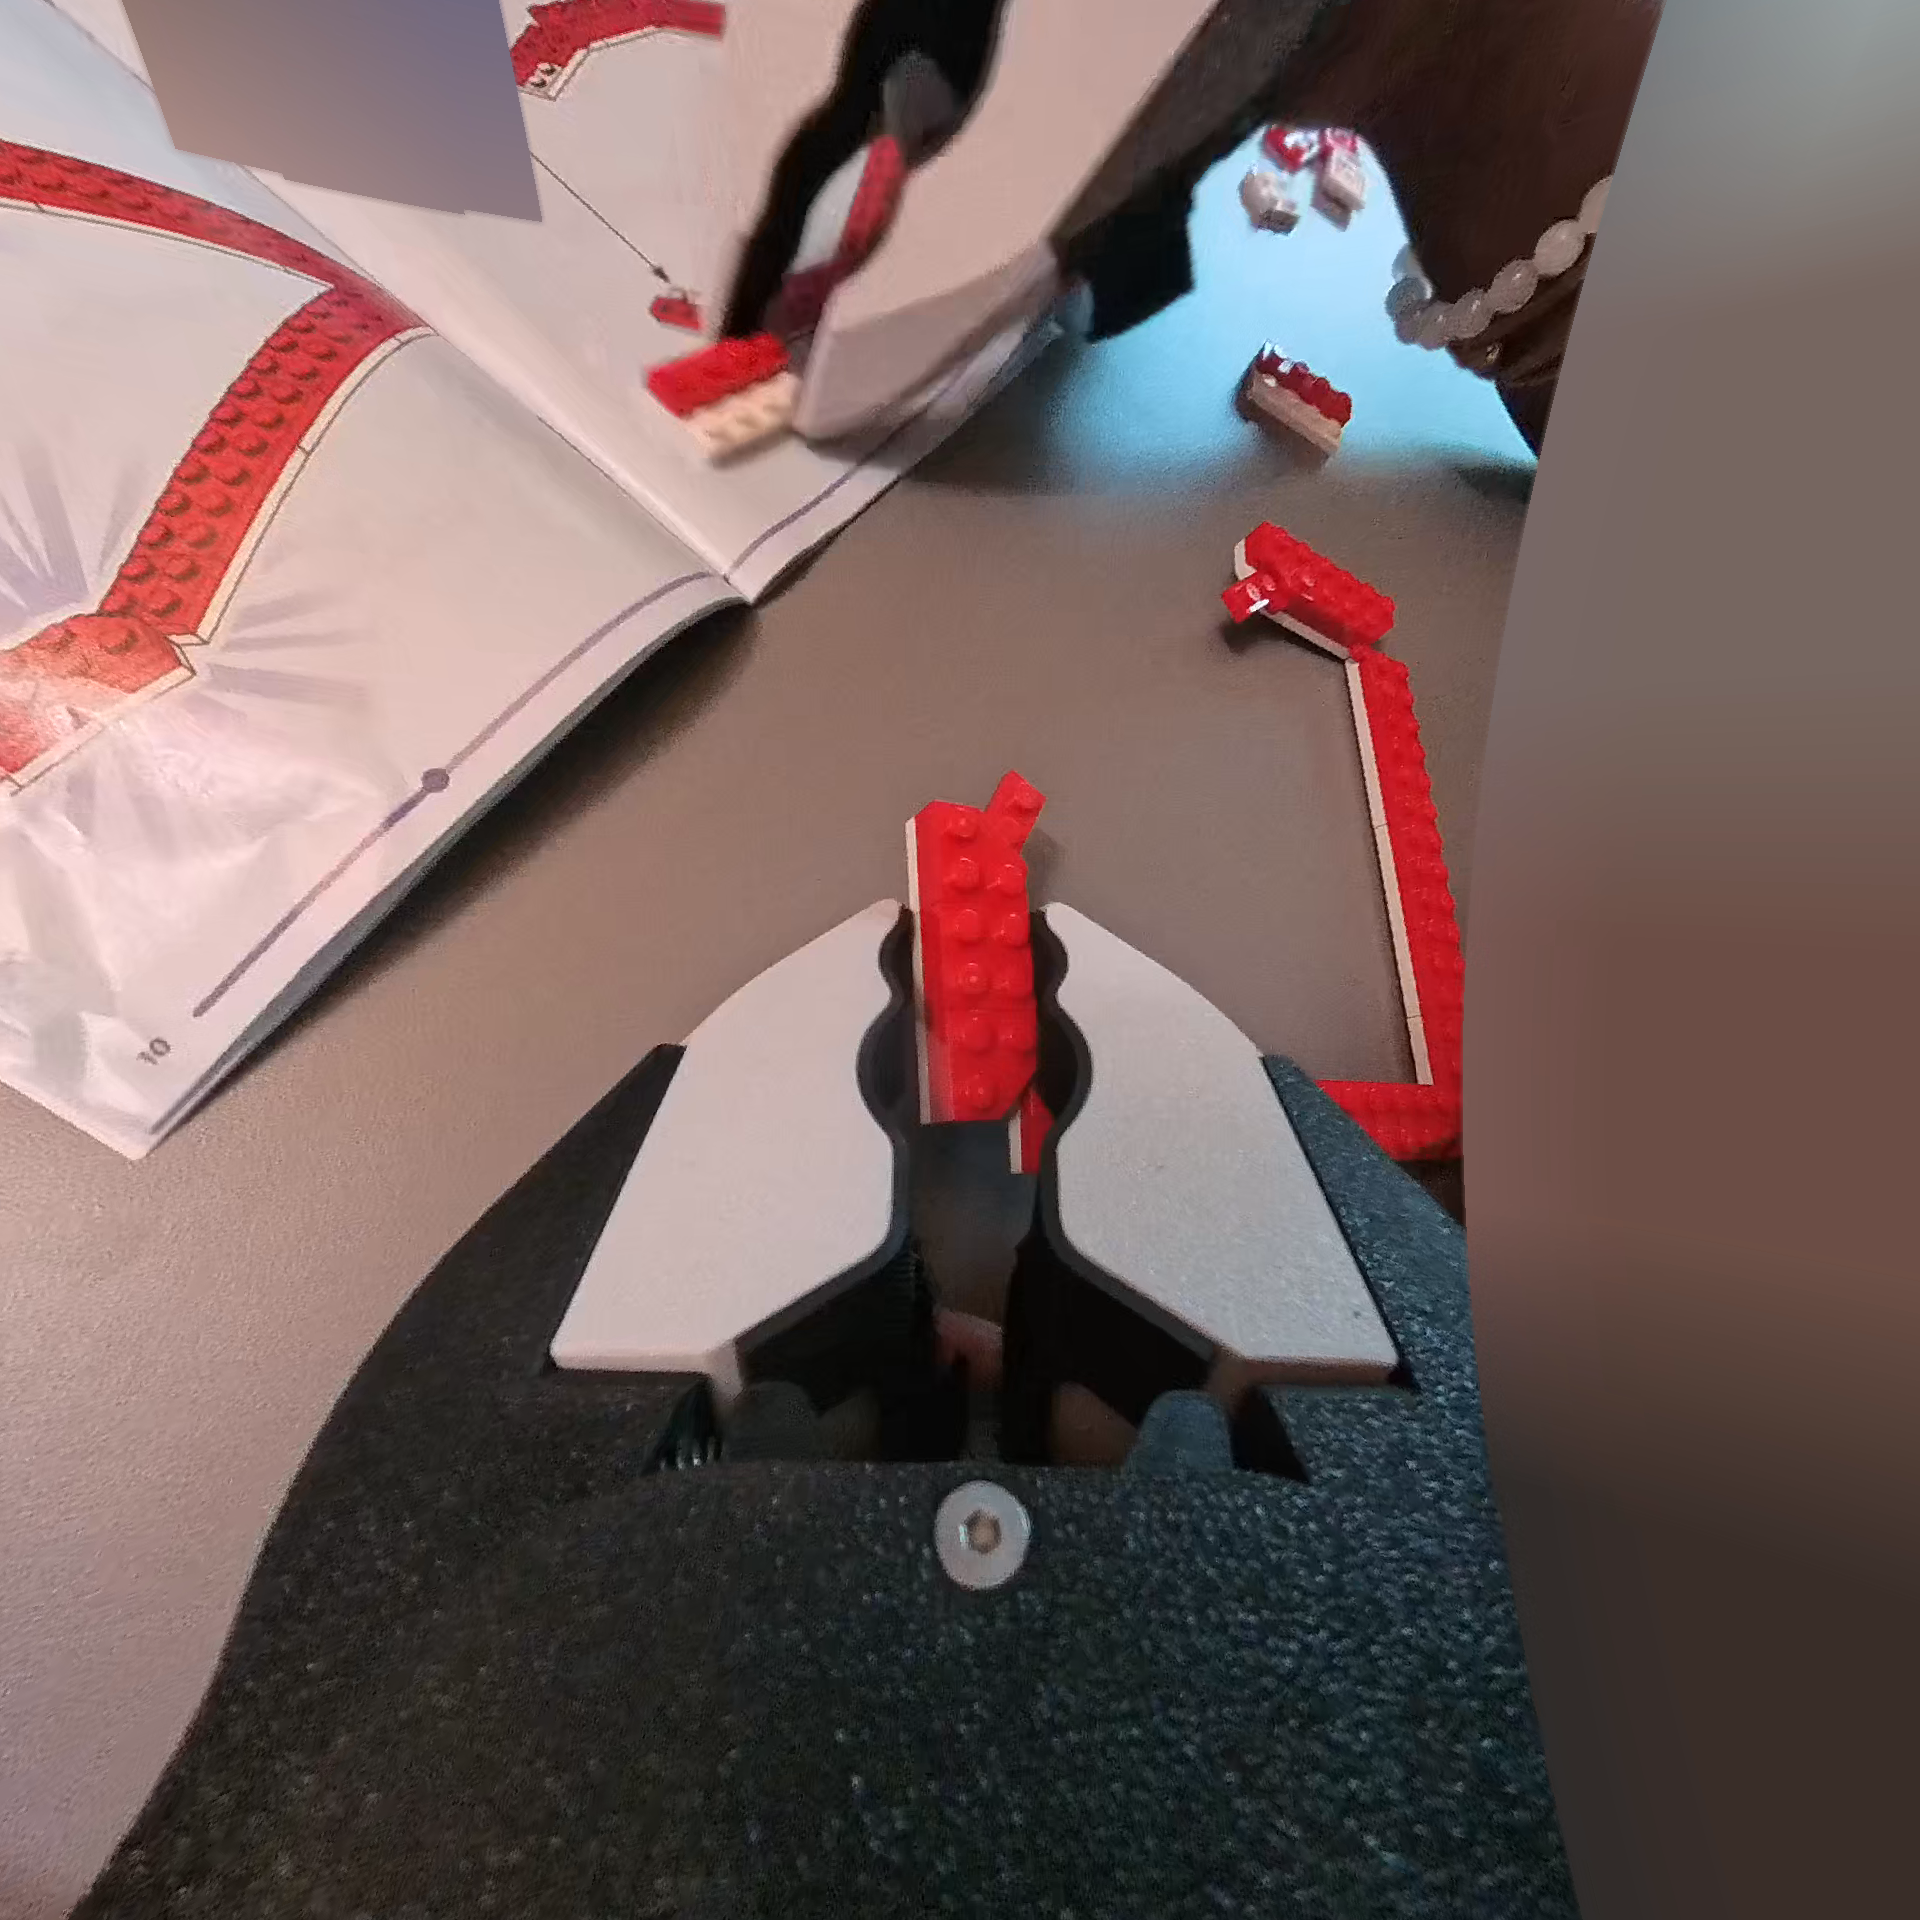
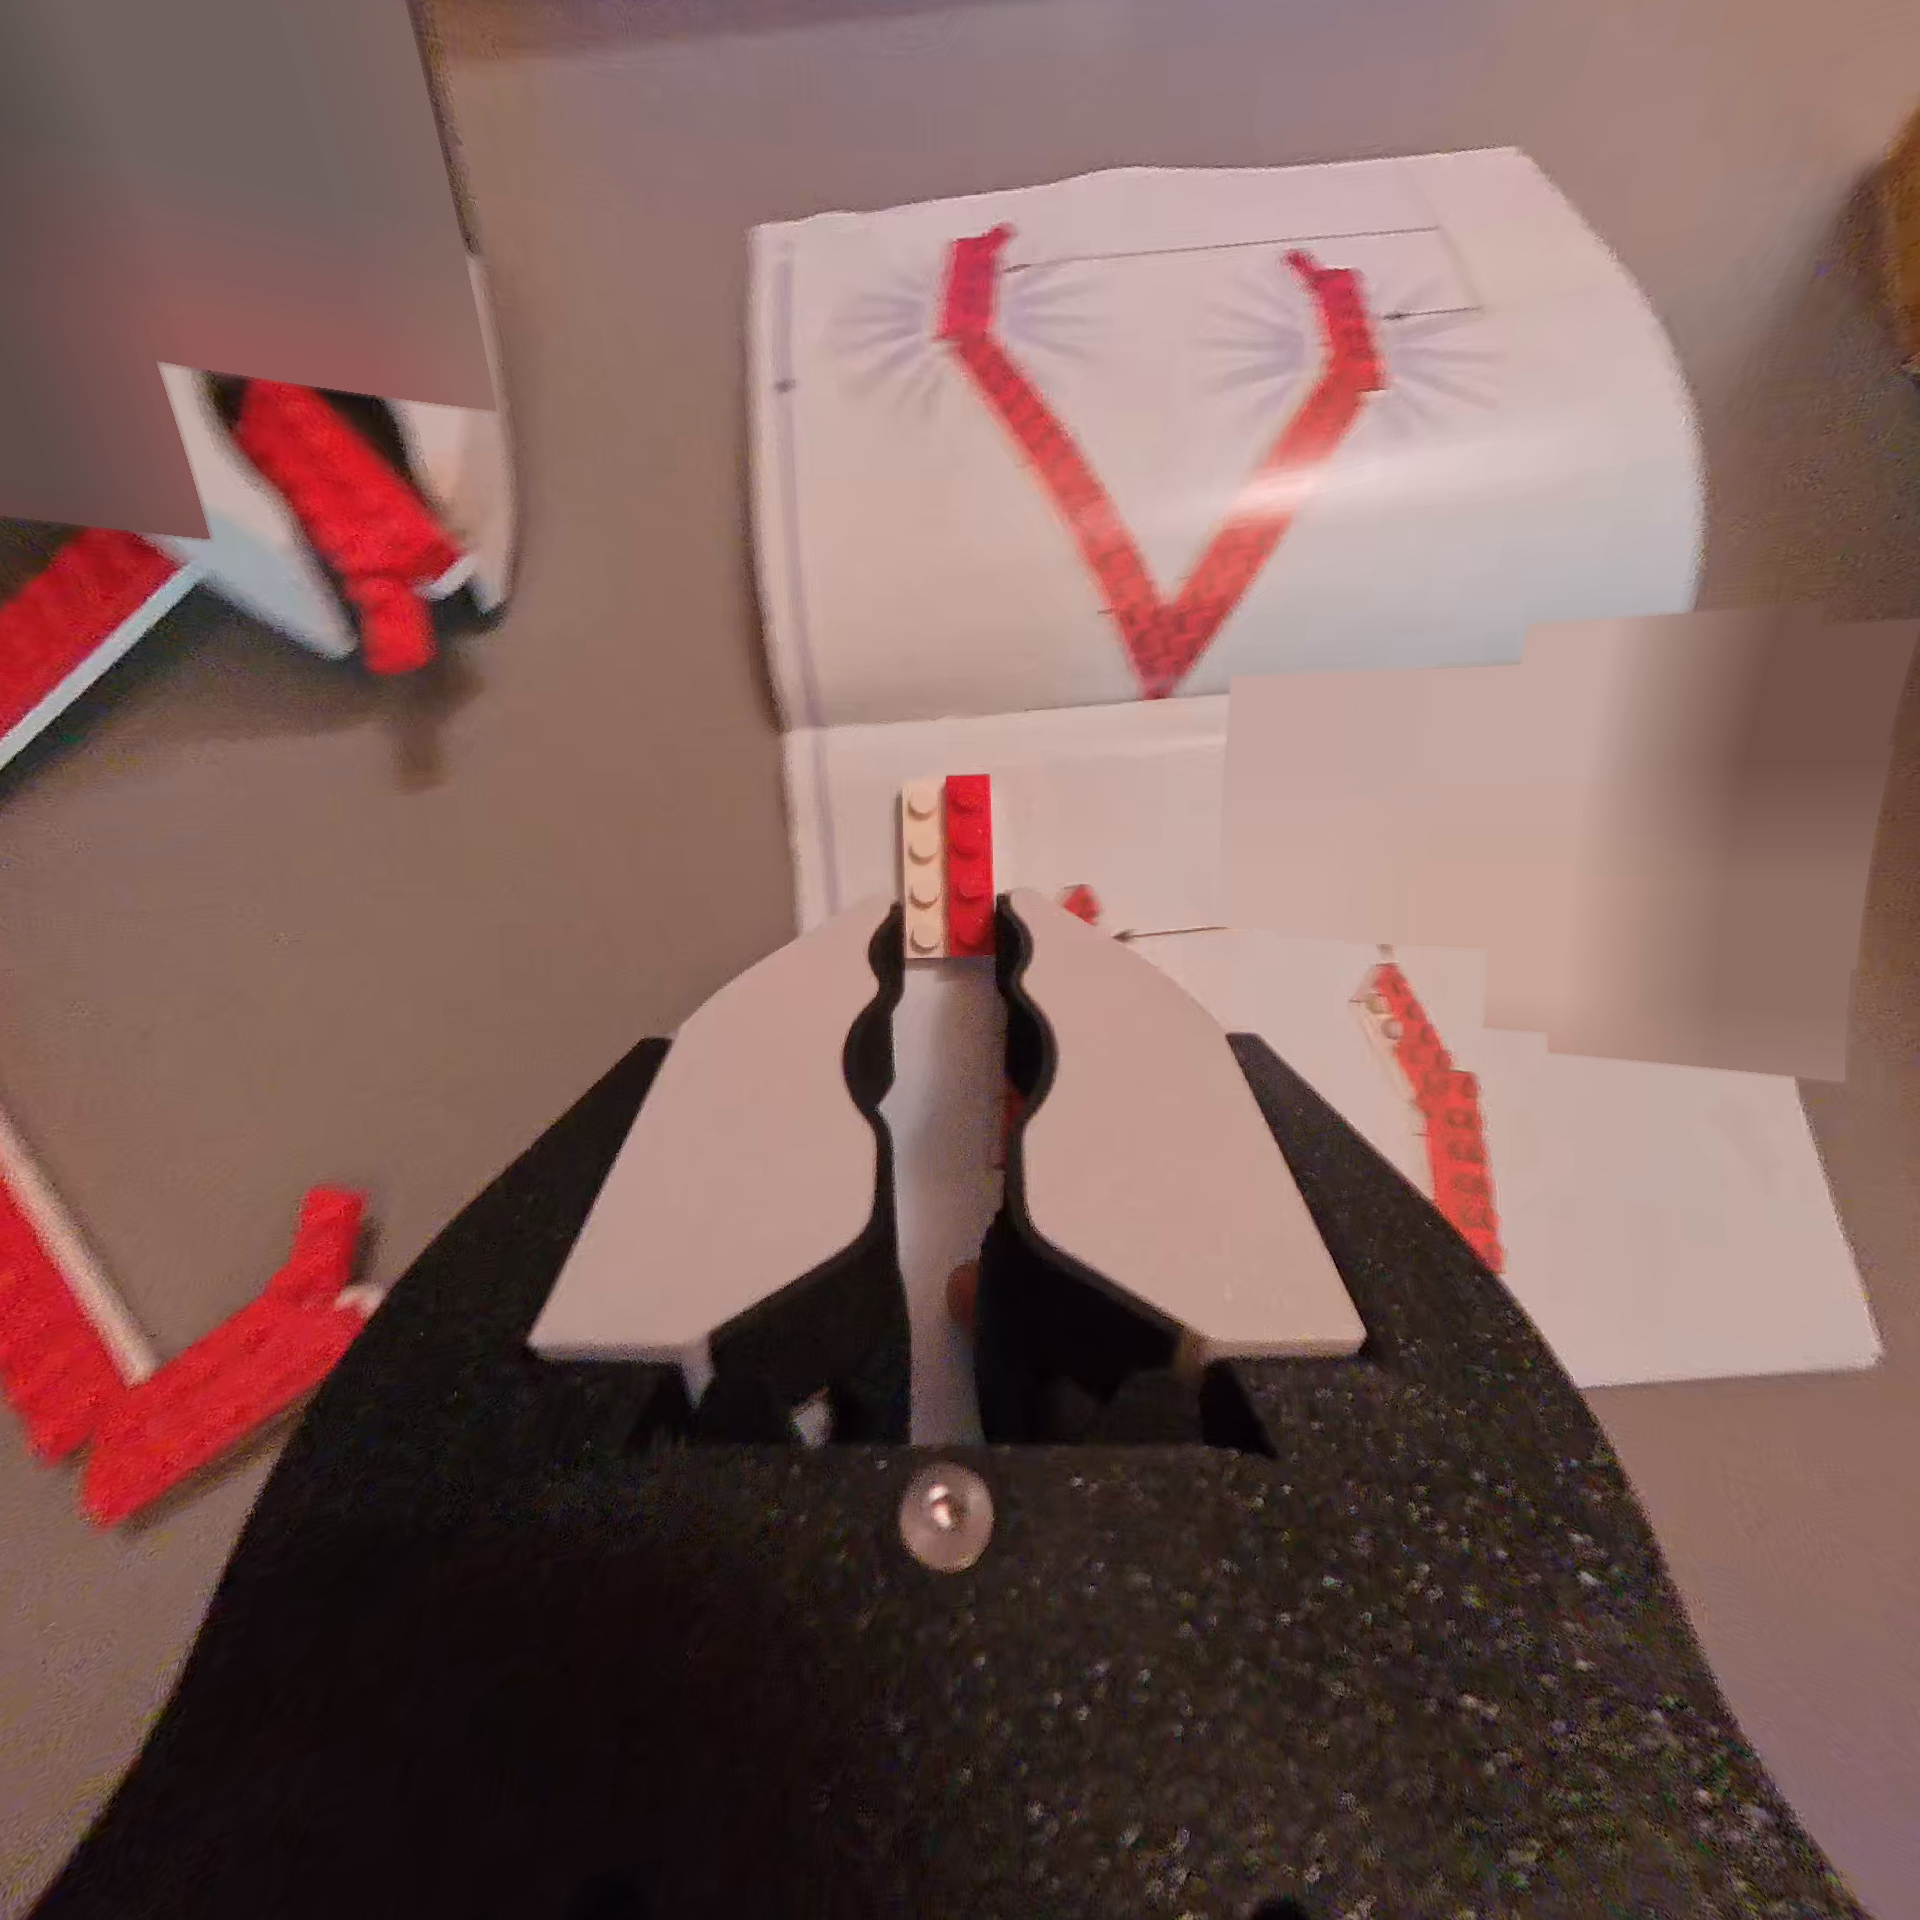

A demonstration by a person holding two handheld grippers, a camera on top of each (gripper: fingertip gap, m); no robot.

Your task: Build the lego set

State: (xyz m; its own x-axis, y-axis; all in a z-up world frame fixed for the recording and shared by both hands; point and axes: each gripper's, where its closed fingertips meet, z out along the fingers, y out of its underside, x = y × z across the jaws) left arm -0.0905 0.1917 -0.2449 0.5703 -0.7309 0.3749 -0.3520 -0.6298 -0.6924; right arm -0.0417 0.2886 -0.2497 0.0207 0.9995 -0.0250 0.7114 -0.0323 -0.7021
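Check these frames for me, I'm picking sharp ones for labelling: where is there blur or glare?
Left wrist view: the far right gripper is motion-blurred; the held red strip is sharp. Right wrist view: soft overall, a glare streak crosses the booklet, and the red build at left is smeared.

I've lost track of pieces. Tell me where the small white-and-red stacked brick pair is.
The small white-and-red stacked brick pair is pinched at the right tool's tips, centre of the right wrist view, over the open instruction booklet.
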